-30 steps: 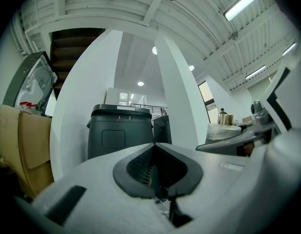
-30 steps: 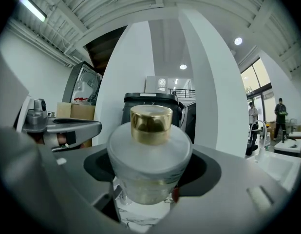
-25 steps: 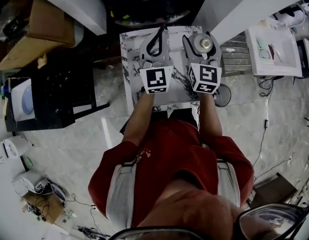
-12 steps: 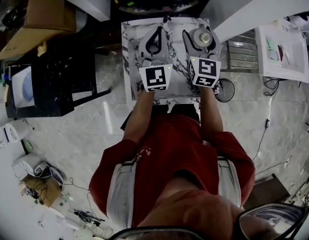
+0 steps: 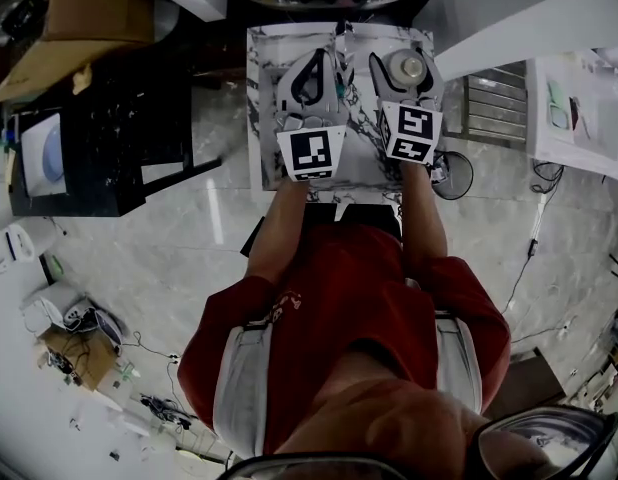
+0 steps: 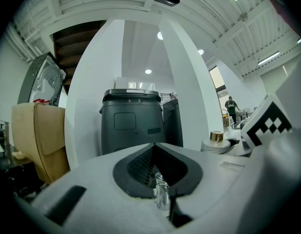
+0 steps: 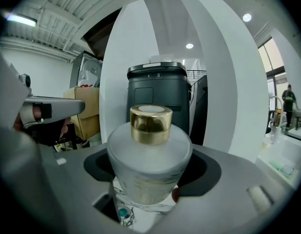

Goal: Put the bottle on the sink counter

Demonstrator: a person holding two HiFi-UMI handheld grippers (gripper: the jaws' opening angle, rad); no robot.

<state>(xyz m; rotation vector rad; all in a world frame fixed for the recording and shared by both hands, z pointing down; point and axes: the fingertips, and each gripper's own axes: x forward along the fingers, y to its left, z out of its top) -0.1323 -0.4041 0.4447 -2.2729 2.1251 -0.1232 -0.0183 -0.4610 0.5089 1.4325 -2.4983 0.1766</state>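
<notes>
- Head view: a person in a red shirt (image 5: pixel 349 298) stands at a marble-topped desk (image 5: pixel 261 98) with a claw in each hand.
- The bottle (image 5: pixel 407 67), pale with a gold cap, stands upright over the desk's far right part, inside the right claw (image 5: pixel 404 58).
- The left claw (image 5: pixel 321 66) hovers just left of the bottle, also over the desk, and its two fingers meet at the tips.
- Left gripper view: the left claw (image 6: pixel 155 147) is pressed together at its tips, with the dark pads bowed apart behind them. A small shiny piece (image 6: pixel 161 195) shows low in that gap, and I cannot tell what it is.
- The bottle (image 6: pixel 216 136) shows only as its gold cap, off to the right. Left of it stands a dark grey bin (image 6: pixel 132 123).
- Right gripper view: the right claw (image 7: pixel 153 168) is spread wide and pinches the frosted bottle (image 7: pixel 149 155), one dark pad on each side of its round body.
- The gold cap (image 7: pixel 150 124) sits upright on top. The marble desk (image 7: pixel 143 213) shows just under the bottle's base, though I cannot tell whether they touch.
- The dark grey bin (image 7: pixel 158 94) stands straight behind the bottle.
</notes>
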